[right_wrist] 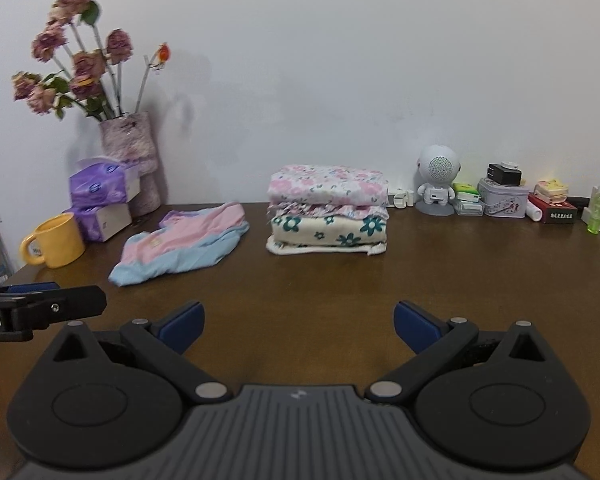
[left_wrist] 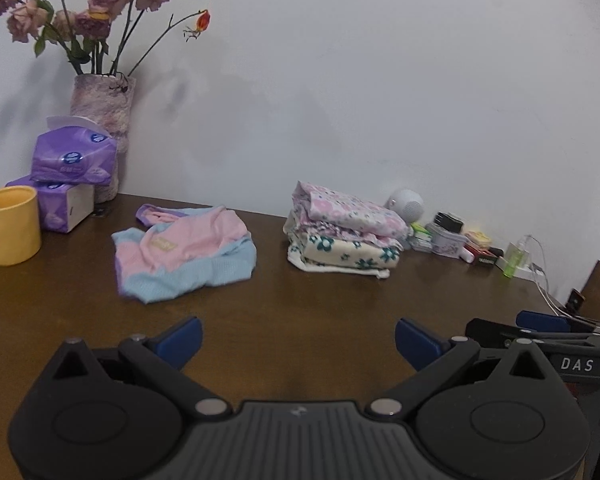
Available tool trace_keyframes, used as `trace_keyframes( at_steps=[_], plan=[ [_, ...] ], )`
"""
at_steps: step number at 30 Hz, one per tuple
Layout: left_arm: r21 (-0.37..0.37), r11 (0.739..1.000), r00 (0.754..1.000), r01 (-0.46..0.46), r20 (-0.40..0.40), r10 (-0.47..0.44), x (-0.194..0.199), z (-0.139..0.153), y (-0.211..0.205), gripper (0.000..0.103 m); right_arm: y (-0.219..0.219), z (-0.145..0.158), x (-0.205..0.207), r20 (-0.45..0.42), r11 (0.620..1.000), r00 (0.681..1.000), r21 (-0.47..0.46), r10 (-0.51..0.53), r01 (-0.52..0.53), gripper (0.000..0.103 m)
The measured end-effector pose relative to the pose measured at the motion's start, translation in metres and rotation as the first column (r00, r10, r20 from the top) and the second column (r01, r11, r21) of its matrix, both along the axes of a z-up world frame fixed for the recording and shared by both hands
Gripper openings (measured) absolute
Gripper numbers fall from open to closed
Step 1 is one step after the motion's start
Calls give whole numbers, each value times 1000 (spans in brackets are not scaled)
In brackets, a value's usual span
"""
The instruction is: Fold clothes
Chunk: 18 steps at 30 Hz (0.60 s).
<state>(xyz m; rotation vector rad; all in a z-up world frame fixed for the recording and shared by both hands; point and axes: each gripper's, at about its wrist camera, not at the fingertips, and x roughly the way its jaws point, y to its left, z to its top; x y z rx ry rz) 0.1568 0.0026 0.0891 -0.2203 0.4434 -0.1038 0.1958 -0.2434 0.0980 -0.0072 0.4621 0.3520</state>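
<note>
— Left gripper (left_wrist: 298,336)?
— Spread wide over bare brown table (left_wrist: 300,300), blue pads far apart, grasping nothing.
— Right gripper (right_wrist: 298,326)?
— Likewise released, empty, hovering above the wood. Seen from the left wrist at about 3 o'clock, just beside the left one.
— Unfolded garment?
— Pink and light-blue top (right_wrist: 180,242), lying rumpled on the table at roughly 11 o'clock from the right gripper, well apart from both tongs. Purple trim at the collar end, small yellow patch on the pink part.
— Folded things?
— Stack of folded clothes (right_wrist: 328,216) at about 12 o'clock, near the wall: pink floral piece on top, cream one with teal flowers at the bottom. Apart from the top, to its right.
— Beyond, at 10 o'clock?
— Yellow mug (right_wrist: 56,242), two purple tissue packs (right_wrist: 98,190) stacked, vase of dried roses (right_wrist: 132,160).
— At 2 o'clock?
— Small white robot figure (right_wrist: 438,178), tin box (right_wrist: 502,198), clutter along the wall.
</note>
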Motion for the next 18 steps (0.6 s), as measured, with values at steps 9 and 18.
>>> trace_keyframes(
  at_steps=[9,18],
  plan=[
    [-18,1000,1000,20,19,-19,-87,-19,-2,103,4,-16,-81,-8,1000,1000,-6,21,-21,103],
    [26,999,999,26,23,-27,-146,-41,-11,103,2,-40,-133,-30,1000,999,27,15,-14,103]
  ],
)
